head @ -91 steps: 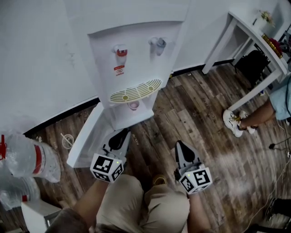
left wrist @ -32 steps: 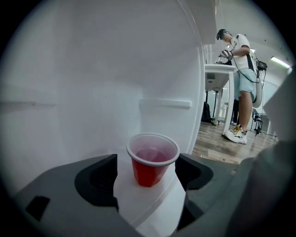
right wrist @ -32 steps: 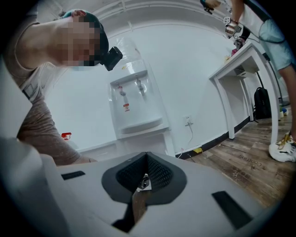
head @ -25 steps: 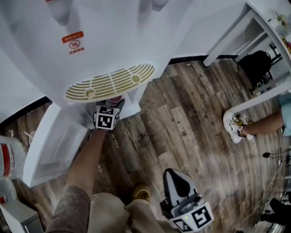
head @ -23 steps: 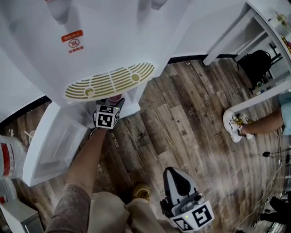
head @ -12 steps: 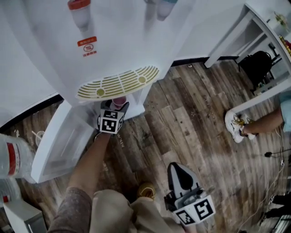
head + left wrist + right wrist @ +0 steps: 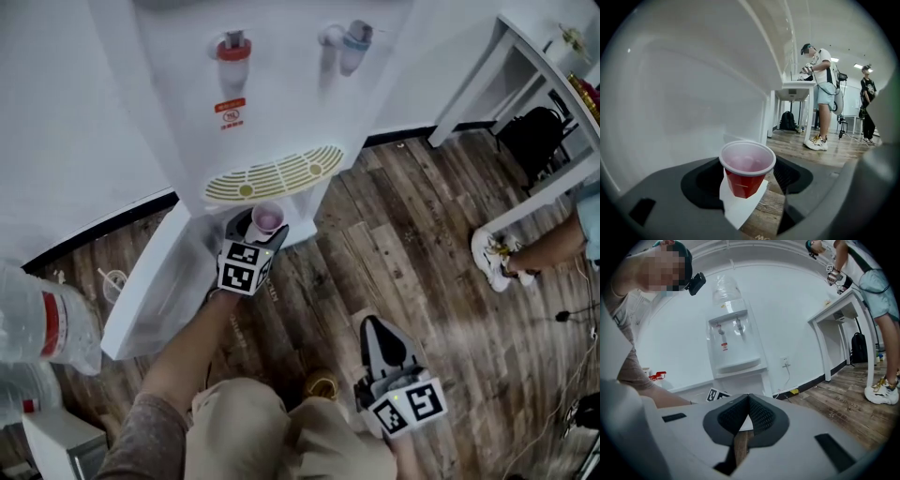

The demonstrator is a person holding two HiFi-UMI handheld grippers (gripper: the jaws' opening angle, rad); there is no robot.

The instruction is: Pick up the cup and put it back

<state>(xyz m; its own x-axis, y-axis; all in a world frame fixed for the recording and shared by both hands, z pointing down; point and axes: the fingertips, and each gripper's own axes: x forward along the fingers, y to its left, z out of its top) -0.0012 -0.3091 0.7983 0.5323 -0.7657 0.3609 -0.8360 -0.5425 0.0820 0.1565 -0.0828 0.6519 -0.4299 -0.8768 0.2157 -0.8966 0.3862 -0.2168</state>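
Clasping the red cup [image 7: 746, 174] across its tapered wall, the left gripper [image 7: 263, 225] holds it off the floor, left of centre, before the water dispenser [image 7: 281, 112]. It looks light, thin and crushable, so a gentle mid-wall hold suits. Lower right, the right gripper [image 7: 375, 323] is clenched and empty.

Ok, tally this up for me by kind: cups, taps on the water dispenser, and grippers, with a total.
Cups: 1 (red cup, between the left gripper's jaws)
Taps: 2 (red tap, blue tap)
Grippers: 2 (left gripper, right gripper)
Total: 5
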